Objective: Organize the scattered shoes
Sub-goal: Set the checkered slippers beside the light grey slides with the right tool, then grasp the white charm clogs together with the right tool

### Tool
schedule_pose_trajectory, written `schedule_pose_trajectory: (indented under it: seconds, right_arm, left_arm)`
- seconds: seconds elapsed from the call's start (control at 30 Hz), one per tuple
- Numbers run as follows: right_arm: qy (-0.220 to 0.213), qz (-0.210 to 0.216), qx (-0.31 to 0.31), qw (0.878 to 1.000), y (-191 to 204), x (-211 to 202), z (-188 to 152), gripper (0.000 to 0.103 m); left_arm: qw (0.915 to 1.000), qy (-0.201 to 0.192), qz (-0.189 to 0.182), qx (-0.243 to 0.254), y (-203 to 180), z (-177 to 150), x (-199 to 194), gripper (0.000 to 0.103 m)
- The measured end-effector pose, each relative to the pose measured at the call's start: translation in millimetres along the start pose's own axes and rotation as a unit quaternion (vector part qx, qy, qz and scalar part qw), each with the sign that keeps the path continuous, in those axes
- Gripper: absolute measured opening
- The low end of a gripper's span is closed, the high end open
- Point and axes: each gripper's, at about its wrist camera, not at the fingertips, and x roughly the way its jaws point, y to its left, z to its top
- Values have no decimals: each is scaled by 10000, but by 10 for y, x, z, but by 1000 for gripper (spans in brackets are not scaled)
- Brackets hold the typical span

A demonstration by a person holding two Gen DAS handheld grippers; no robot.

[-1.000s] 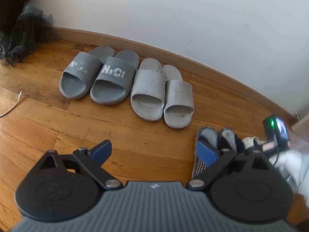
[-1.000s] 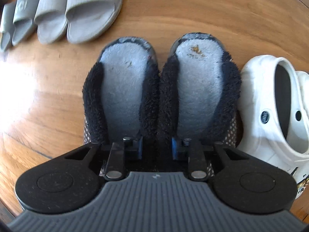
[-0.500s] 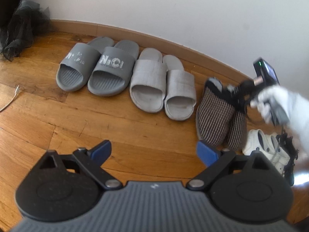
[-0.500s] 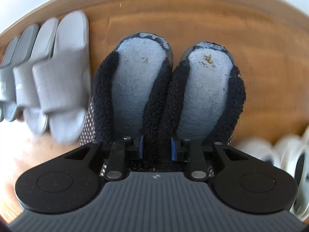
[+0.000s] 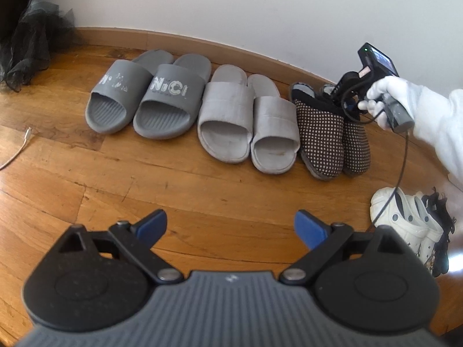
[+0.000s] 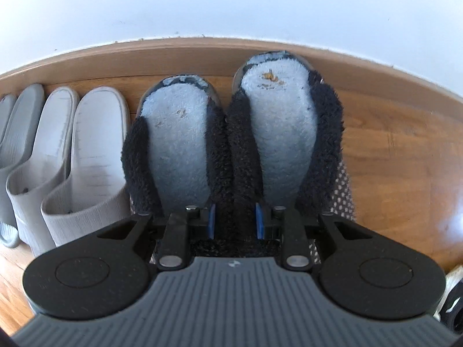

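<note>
Slippers (image 5: pixel 330 128) with dotted uppers sit right of centre in the left wrist view, last in the row by the baseboard (image 5: pixel 179 36); the left gripper (image 5: pixel 231 225) gapes empty below. In the right wrist view, the right gripper (image 6: pixel 235 221) pinches their adjoining fuzzy inner walls at centre.

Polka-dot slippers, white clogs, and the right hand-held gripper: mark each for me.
polka-dot slippers (image 5: pixel 321 128), left wrist view, on the nearer slipper's dotted upper.
white clogs (image 5: pixel 403 218), left wrist view, on the nearer clog's toe.
right hand-held gripper (image 6: pixel 235 219), right wrist view, midway between fingertips.
</note>
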Motion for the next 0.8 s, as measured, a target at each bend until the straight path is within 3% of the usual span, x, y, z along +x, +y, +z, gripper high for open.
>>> schedule_pose_trajectory:
  seconds: [0.13,0.23,0.3,0.37,0.53,0.8]
  right_arm:
    - [-15,17,33,10000,-41,34,20,33]
    - [-203,141,103,9996,-142,-55,-9,54]
    - [-337,329,85,9989,-226,-177,-33,74]
    - [-403,494,-32,9980,-294,-317,-47,80]
    - [-406,780,-340,9955,-458,-757,-351,82]
    - [89,546,-639,9964,-1152,-1211,-1124,84]
  left_arm:
    - [10000,17,-61,75,-66,-12,1,95]
    - [9999,36,-90,116,-117,-23,0,95]
    - [9998,33,-115,162,-161,-32,-13,95]
    - [9997,23,-143,215,-209,-47,-32,95]
    - [9990,22,-248,376,-347,-95,-63,95]
    - [9964,303,-635,481,-777,34,-40,95]
